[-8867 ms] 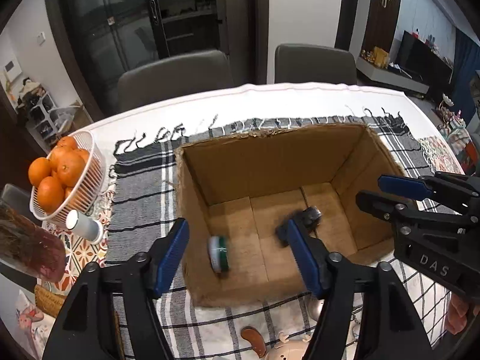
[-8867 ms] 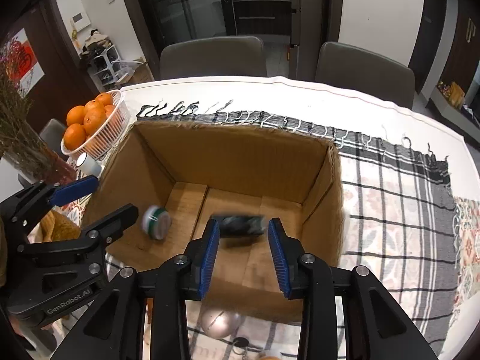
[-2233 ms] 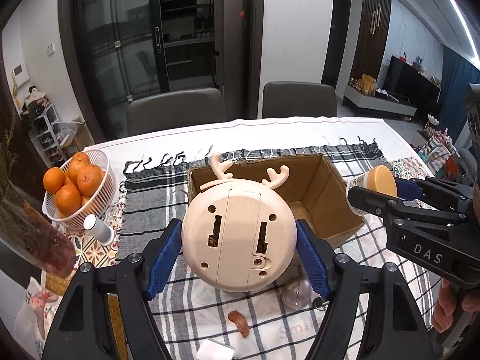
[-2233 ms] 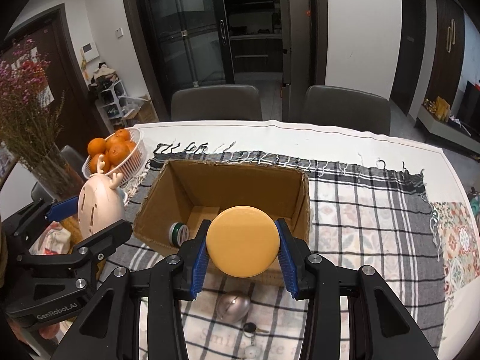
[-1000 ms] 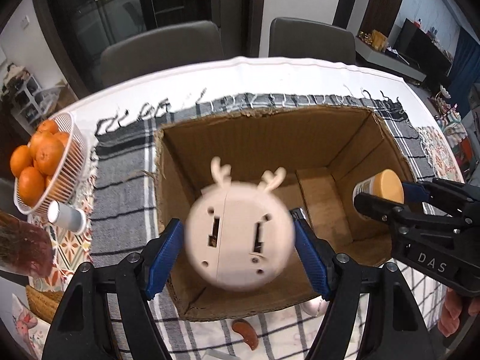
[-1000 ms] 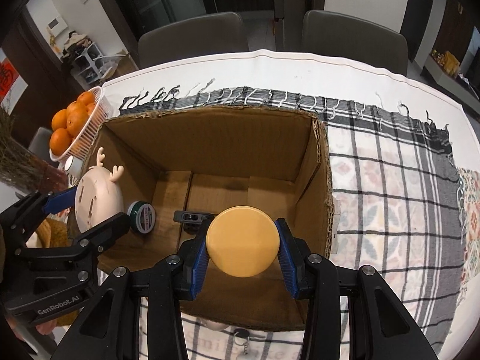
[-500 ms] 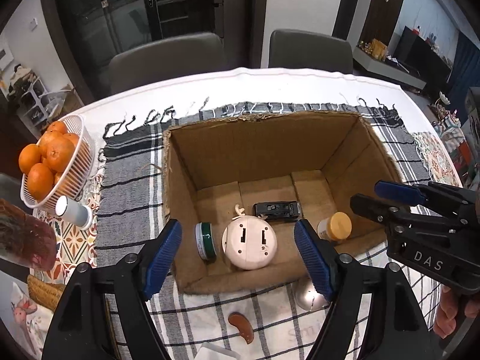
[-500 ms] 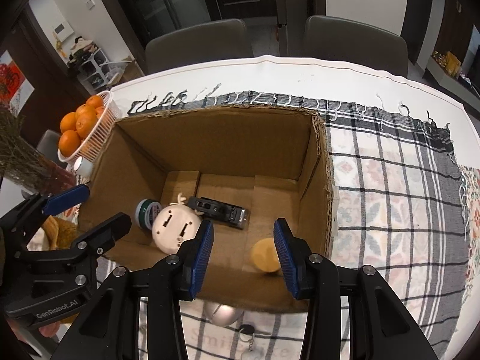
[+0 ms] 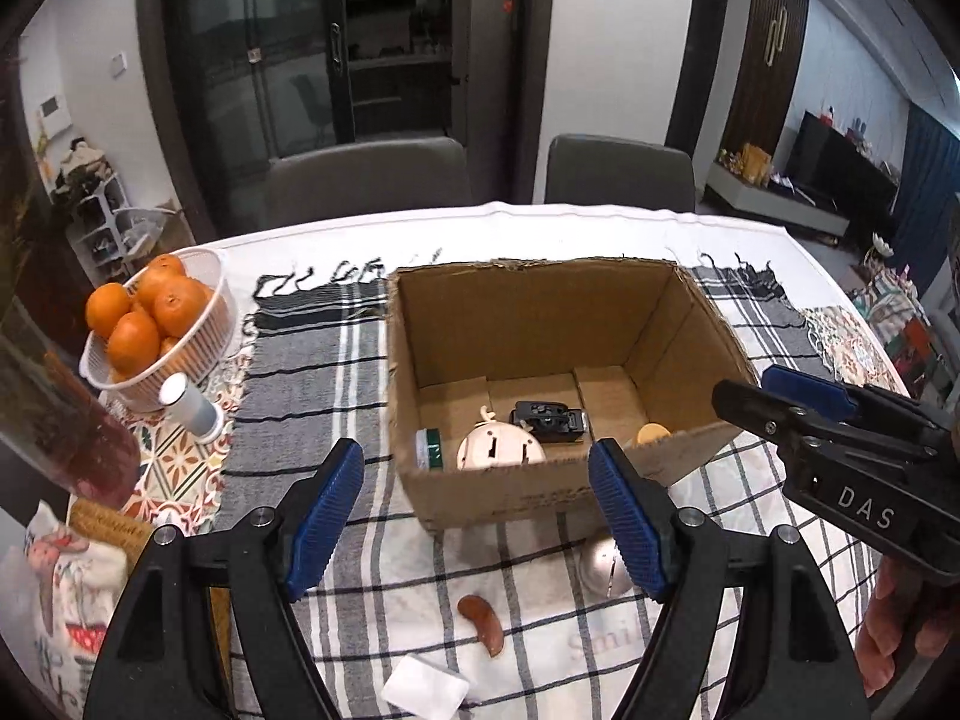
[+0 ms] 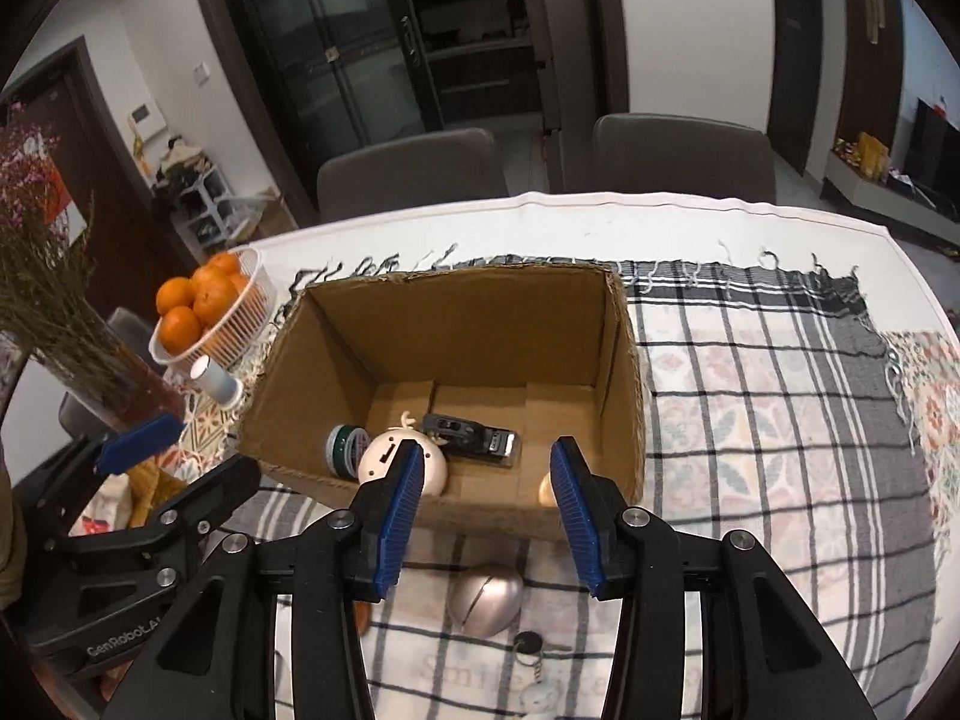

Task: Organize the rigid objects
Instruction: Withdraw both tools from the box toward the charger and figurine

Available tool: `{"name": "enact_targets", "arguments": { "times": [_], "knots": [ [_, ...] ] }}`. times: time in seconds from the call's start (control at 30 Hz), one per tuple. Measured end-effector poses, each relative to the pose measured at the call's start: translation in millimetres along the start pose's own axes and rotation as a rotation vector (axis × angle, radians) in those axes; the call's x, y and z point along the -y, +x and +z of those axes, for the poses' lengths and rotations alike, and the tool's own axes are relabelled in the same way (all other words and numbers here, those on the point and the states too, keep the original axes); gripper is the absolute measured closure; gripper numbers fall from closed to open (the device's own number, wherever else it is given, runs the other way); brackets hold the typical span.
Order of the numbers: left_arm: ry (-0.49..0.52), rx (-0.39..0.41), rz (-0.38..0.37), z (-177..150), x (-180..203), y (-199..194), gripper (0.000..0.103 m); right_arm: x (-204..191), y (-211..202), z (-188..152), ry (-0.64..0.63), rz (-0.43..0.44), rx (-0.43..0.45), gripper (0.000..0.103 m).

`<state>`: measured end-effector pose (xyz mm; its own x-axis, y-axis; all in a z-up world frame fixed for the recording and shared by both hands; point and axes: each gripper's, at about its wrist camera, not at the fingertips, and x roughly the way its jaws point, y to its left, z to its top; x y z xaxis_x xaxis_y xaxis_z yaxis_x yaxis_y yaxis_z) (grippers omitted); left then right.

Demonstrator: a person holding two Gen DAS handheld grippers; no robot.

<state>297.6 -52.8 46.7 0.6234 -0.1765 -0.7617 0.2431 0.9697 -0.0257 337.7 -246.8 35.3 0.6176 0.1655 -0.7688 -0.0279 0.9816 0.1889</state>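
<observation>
Cardboard box (image 9: 558, 324) holds a deer toy (image 9: 501, 450); left tongs (image 9: 477, 516) and right tongs (image 10: 483, 516) gape wide, empty.

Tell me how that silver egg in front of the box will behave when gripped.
The silver egg looks smooth and shiny, so it may slip between the fingers. Its rounded shape will probably roll on the cloth if nudged.

Oranges (image 9: 147, 309), basket (image 9: 198, 348), perhaps dried flowers (image 10: 54, 300)

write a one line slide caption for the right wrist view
Open right hand-held gripper above a cardboard box of sorted items, silver egg on the plaid cloth.
</observation>
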Motion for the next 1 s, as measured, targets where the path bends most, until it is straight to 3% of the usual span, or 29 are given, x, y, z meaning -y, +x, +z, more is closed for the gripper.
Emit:
{"name": "enact_targets", "arguments": {
  "times": [0.23,0.57,0.8,1.0],
  "knots": [
    [-0.029,0.068,0.028,-34,-7,-26,0.022,-11,-20,-37,0.015,-0.019,0.079,0.055],
    [0.006,0.177,0.073,-80,-7,-53,0.016,-26,-50,-84,0.001,-0.079,0.195,0.035],
    [0.024,0.271,0.132,-108,-5,-74,0.007,-27,-57,-113,0.022,-0.072,0.202,0.032],
    [0.060,0.319,0.195,-139,1,-83,0.006,-29,-64,-141,0.002,-0.094,0.229,0.027]
  ]
}}
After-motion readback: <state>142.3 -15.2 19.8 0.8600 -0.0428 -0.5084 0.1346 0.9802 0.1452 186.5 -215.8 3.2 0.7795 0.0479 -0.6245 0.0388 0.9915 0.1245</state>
